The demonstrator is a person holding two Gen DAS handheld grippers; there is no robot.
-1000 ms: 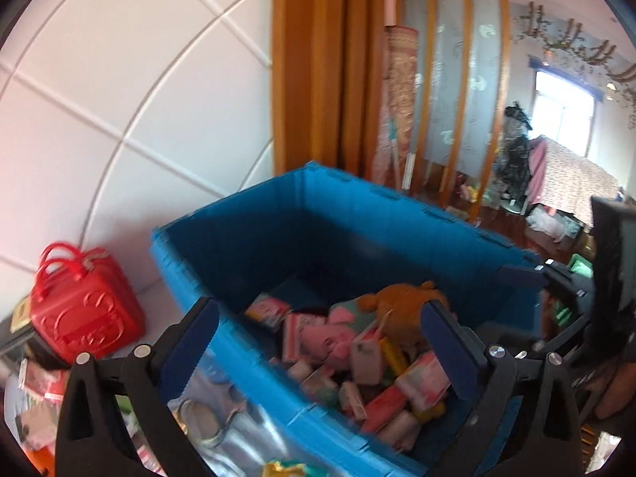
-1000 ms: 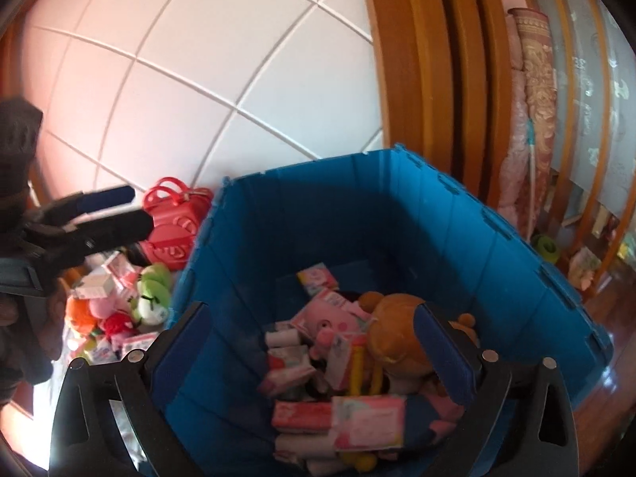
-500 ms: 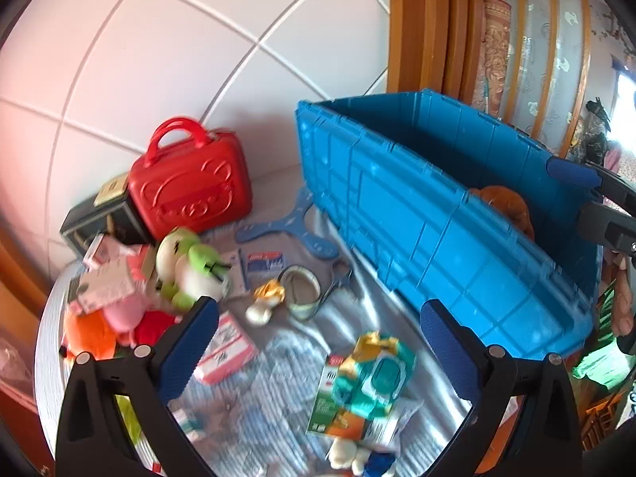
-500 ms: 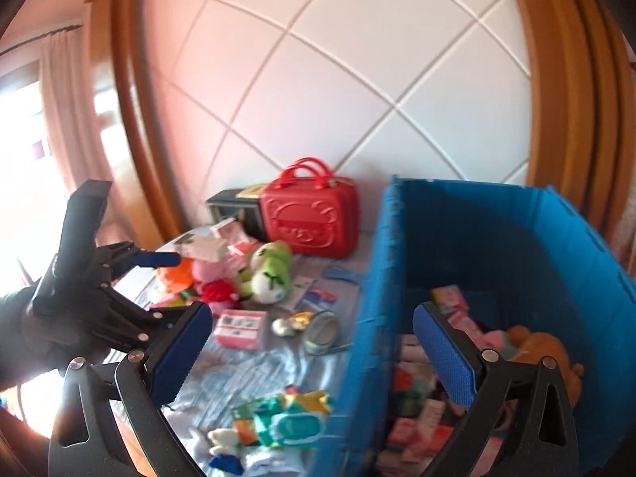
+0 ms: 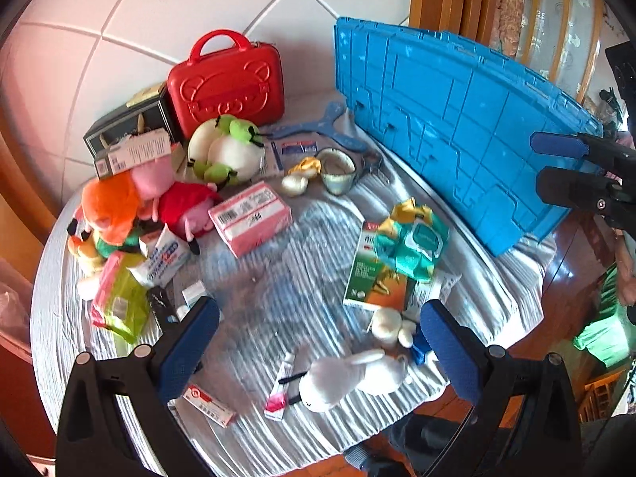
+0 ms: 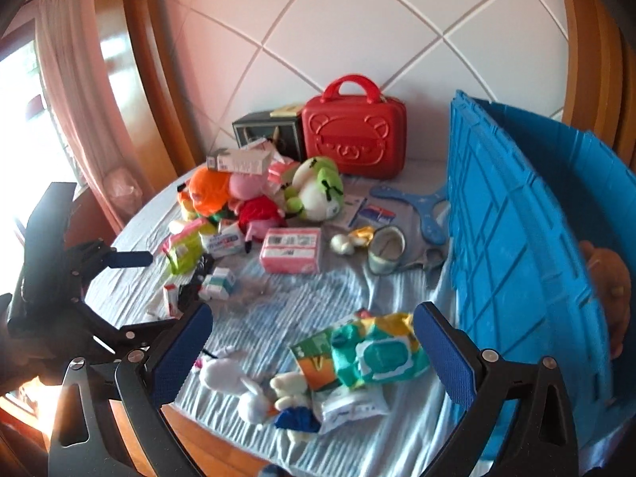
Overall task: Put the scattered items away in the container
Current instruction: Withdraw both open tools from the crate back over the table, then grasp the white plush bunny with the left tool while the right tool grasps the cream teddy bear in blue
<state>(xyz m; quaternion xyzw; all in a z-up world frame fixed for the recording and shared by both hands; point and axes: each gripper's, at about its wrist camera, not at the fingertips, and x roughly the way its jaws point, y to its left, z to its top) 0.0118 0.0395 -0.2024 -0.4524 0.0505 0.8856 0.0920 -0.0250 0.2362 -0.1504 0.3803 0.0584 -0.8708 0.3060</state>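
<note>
The big blue ribbed plastic crate (image 5: 457, 127) stands at the right end of the table, and a second ago we were looking down into it at the boxes and the brown plush already dropped inside. Now both views have swung off it and back over the clutter, so we read this as a delivery done and the hunt for the next piece starting.

Our left gripper (image 5: 318, 342) is spread wide with nothing between its blue pads, hanging above the near edge of the striped pale cloth (image 5: 278, 262). Our right gripper (image 6: 310, 349) is just as wide and just as empty.

Closest to us lie a white plush rabbit (image 5: 342, 377), a teal soft pack of wet wipes (image 6: 377, 353) resting on a green and orange carton (image 5: 369, 282), and a small white plush toy (image 5: 387, 324) just beside them. Farther back sit a pink cardboard box (image 5: 250, 214), a heap of plush toys topped by a green and white frog (image 5: 226, 151), and a red hard case with a handle (image 5: 226, 79) against the wall.

Plenty remains out, so we judge the tidying well short of finished; the rabbit or the wipes look like the easiest next grab.
</note>
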